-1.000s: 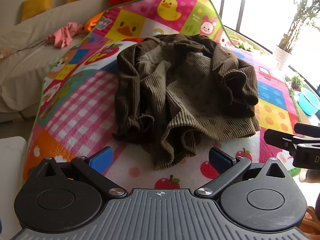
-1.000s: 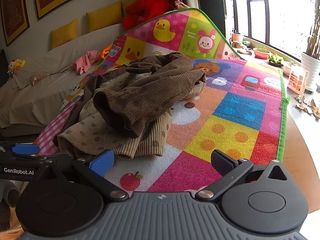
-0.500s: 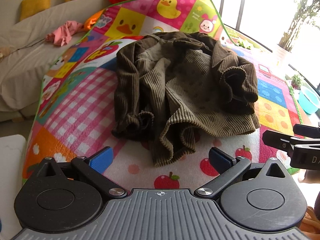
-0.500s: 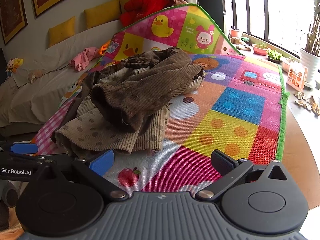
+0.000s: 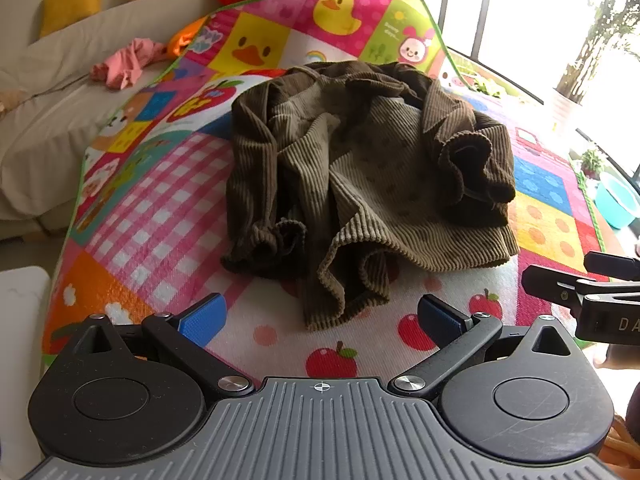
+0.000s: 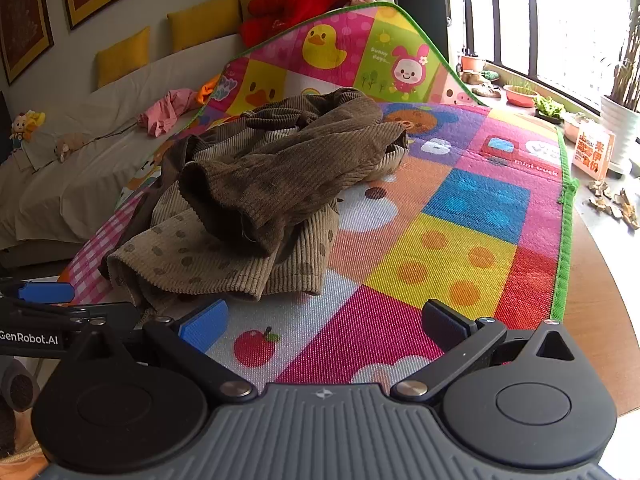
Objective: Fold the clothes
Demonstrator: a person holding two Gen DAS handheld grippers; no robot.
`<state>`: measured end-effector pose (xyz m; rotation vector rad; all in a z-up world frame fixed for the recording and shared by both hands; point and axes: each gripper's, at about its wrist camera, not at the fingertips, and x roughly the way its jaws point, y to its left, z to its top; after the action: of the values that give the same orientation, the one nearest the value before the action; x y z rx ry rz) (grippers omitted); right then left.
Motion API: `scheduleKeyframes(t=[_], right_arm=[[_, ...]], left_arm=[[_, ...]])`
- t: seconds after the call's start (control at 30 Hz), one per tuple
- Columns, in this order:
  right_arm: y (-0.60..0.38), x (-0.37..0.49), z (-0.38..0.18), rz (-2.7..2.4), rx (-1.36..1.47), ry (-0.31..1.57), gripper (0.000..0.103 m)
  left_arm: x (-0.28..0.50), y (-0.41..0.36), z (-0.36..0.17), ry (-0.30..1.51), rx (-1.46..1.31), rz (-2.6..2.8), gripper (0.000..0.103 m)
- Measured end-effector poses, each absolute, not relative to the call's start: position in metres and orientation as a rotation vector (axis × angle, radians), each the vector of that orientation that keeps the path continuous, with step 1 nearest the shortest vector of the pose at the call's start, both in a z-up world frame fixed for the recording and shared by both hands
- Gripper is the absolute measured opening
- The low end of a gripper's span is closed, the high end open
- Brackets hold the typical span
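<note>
Sunlit play mat (image 5: 160, 208) carried a crumpled corduroy jacket (image 5: 360, 168) ahead of both gaping, empty grippers, left gripper (image 5: 320, 316) and right gripper (image 6: 324, 320); spreading it flat first looked wisest.

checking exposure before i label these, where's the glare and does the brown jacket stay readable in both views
Left wrist view: the window at upper right is blown out white, yet the brown jacket keeps clear corduroy ribs. Right wrist view: the window is overexposed too, the jacket stays sharp, and fisheye distortion bows the play mat edge.
</note>
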<state>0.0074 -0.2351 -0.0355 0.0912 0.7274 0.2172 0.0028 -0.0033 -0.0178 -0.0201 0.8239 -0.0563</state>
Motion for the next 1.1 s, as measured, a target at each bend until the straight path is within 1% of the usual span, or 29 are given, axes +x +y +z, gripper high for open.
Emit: scheduleKeyframes(t=[1.1], right_arm=[[-0.237,0.0122,-0.0378,0.216,0.077,0.746,0.103]], left_arm=[[0.0113,0.002,-0.0212,0.852,-0.049,-0.053,0.103]])
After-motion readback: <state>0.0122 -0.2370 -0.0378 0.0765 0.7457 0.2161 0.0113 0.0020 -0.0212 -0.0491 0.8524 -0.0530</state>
